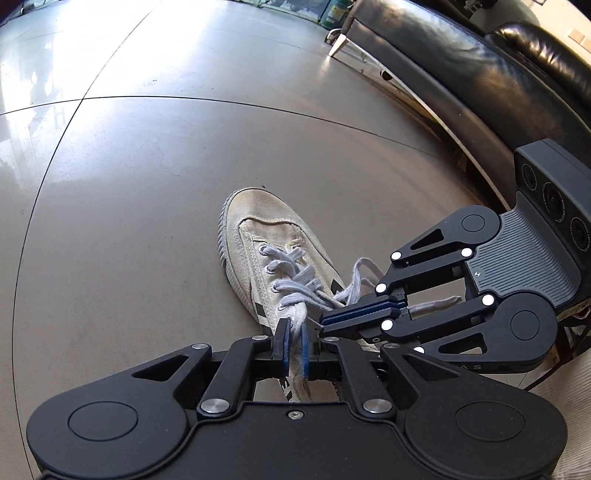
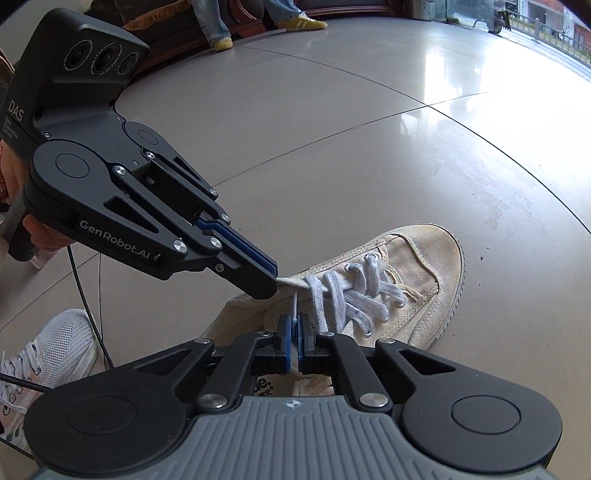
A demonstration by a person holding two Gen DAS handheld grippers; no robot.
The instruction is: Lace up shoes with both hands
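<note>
A worn cream canvas shoe (image 1: pixel 258 236) with grey-white laces (image 1: pixel 295 280) lies on the floor, toe pointing away; it also shows in the right wrist view (image 2: pixel 417 258). My left gripper (image 1: pixel 293 347) is shut on the shoe's tongue (image 1: pixel 295 332) at the top of the lacing; in the right wrist view it (image 2: pixel 275 284) comes in from the left and pinches the tongue tip. My right gripper (image 2: pixel 294 339) is shut on a lace strand (image 2: pixel 294 306) just above the top eyelets. In the left wrist view it (image 1: pixel 325 319) comes in from the right, with lace ends (image 1: pixel 358 277) looping behind it.
A black leather sofa (image 1: pixel 480 74) runs along the right side. The glossy grey tiled floor (image 1: pixel 147 184) lies around the shoe. A white mesh sneaker (image 2: pixel 48 354) and a black cable (image 2: pixel 85 302) lie at lower left. A person's feet in yellow shoes (image 2: pixel 303 22) stand far off.
</note>
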